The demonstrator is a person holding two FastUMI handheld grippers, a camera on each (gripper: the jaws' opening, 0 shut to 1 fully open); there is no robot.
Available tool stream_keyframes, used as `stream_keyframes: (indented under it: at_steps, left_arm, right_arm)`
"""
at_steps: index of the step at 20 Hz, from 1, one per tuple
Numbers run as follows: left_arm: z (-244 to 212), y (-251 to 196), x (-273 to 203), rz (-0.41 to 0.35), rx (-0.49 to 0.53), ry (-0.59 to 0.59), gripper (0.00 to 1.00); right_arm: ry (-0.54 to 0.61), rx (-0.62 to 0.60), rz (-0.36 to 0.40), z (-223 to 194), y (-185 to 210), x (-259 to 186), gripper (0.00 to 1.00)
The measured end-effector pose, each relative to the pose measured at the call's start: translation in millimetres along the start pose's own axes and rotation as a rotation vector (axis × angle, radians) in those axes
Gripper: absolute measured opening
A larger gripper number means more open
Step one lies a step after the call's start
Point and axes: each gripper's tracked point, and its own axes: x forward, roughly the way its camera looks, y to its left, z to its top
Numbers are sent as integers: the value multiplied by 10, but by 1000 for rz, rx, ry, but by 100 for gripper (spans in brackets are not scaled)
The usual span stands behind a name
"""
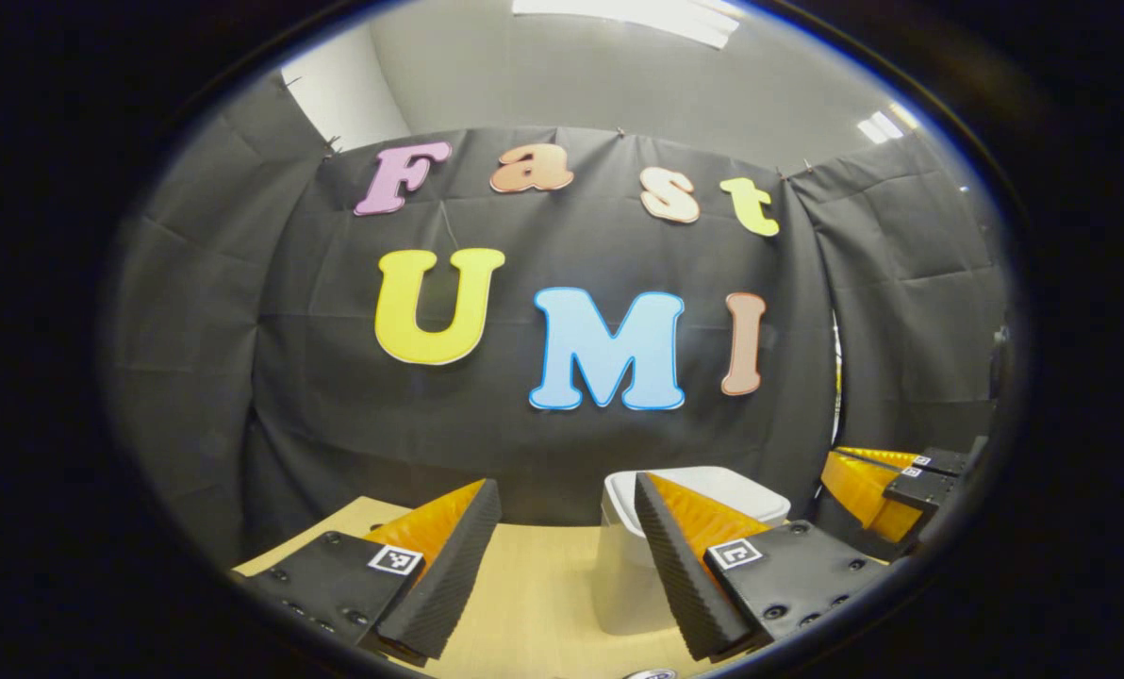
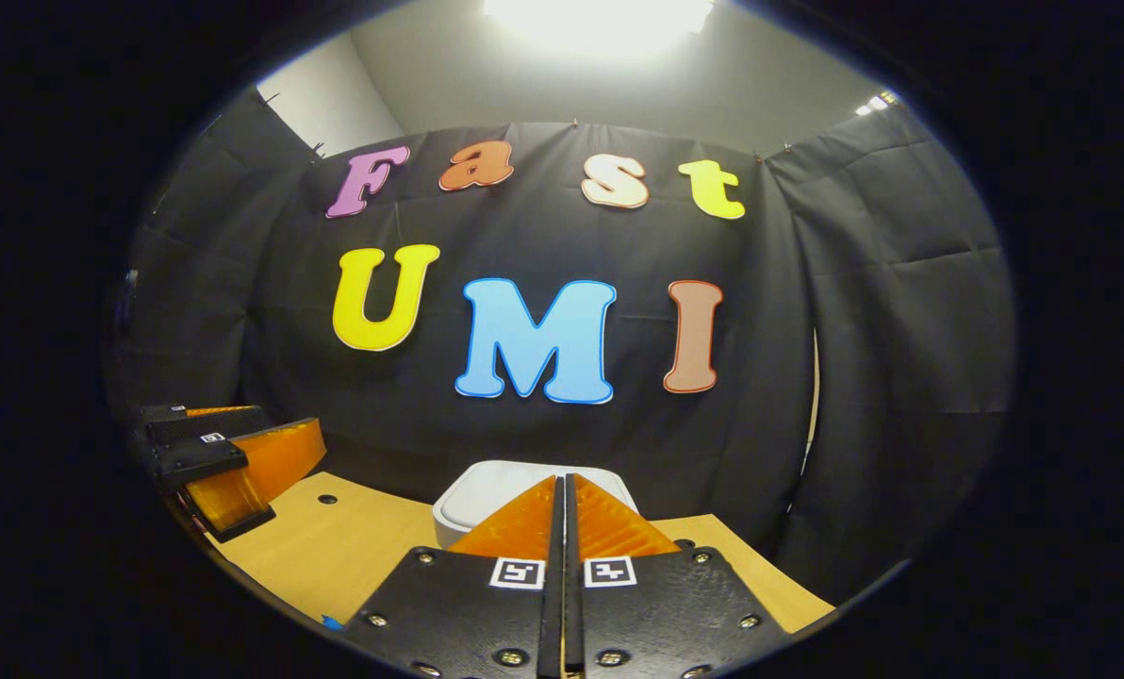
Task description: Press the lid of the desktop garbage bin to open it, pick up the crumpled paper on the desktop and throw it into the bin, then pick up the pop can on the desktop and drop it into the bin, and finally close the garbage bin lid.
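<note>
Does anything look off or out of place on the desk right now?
Nothing stands out. The white bin stands upright on the wooden desk, its lid flat and closed. The right gripper is shut, the left gripper open.

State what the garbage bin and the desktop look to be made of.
Garbage bin: probably plastic, white and smooth with a soft sheen and rounded moulded lid corners. Desktop: pale wood or wood-look laminate, matte with an even tone; the grain is too faint to tell which.

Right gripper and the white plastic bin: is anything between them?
Nothing; in the right gripper view the right gripper, shut, points straight at the white plastic bin.
</note>
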Motion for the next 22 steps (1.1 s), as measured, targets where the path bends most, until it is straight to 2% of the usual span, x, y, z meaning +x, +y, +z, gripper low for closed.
stream_keyframes:
  at_steps: [5, 9, 13, 14, 21, 22]
  left_arm:
    - [-6, 43, 6, 15, -6, 5, 96]
    - [-35, 56, 18, 22, -7, 14, 96]
    - [-64, 95, -5, 37, 1, 24, 92]
    - [-64, 106, -6, 43, 4, 25, 96]
    - [-95, 116, -11, 57, 9, 42, 96]
    - [-108, 111, -4, 57, 7, 46, 94]
  right_arm:
    - [32, -16, 46, -95, 98, 57, 1]
    - [69, -47, 54, -253, 112, 293, 0]
    - [146, -13, 84, -519, 171, 590, 0]
    - [164, -4, 88, -574, 165, 645, 0]
    - [202, 41, 111, -738, 159, 884, 0]
    - [212, 42, 119, -762, 166, 886, 0]
